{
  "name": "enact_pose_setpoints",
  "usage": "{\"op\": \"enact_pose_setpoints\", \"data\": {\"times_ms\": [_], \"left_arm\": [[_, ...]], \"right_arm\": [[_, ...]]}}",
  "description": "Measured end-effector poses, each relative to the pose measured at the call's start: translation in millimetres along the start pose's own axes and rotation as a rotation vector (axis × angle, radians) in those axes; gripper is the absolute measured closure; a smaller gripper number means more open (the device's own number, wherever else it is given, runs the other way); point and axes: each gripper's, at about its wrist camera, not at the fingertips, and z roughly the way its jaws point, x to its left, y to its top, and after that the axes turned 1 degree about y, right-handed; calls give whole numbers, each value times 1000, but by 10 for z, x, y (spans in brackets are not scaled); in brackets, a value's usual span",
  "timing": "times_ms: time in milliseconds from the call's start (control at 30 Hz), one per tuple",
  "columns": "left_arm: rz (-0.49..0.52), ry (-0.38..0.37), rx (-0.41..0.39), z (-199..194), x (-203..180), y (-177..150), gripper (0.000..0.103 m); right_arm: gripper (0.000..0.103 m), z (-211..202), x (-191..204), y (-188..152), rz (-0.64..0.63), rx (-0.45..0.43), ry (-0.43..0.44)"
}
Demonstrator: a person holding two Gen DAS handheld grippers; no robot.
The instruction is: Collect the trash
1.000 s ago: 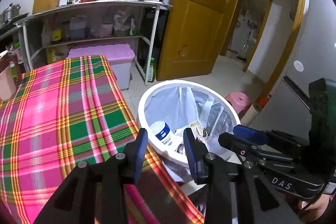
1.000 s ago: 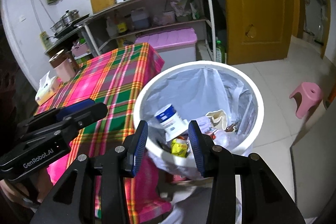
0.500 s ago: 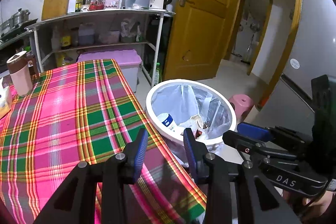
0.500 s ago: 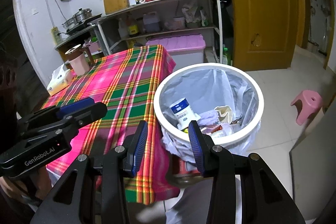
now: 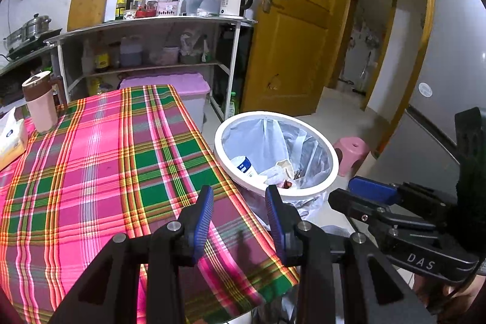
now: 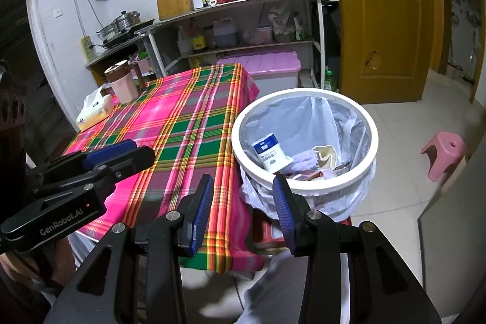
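Where the bin's near wall [image 6: 306, 187] rises, I lose the lower trash: a crumpled heap by the rim that I cannot sort, and the bin's base is cut off behind my right gripper's [image 6: 243, 204] fingers. One item reads clearly, a white packet with a blue label [image 6: 270, 152], leaning on the bin's left inner wall, long axis tilted, blue end uppermost. The bin sits just beside the table's right edge, its liner [image 6: 340, 117] folded over the white rim. My left gripper [image 5: 238, 216] hangs over the plaid tablecloth's [image 5: 100, 160] near right corner, jaws parted, nothing between them; the right, just beside the bin's near rim, likewise apart and empty. The cloth is bare except a pink mug [image 5: 41, 102] and tissue pack [image 5: 10, 138] at the far left. Open tile floor lies right of the bin, toward the pink stool [image 6: 445, 154].
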Motion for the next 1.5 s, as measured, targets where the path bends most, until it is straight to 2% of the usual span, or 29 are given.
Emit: {"op": "enact_pose_setpoints", "data": {"times_ms": [1500], "left_arm": [[11,15,1,-34,51,-45,68]], "right_arm": [[61,-26,-6,0,-1,0,-5]]}}
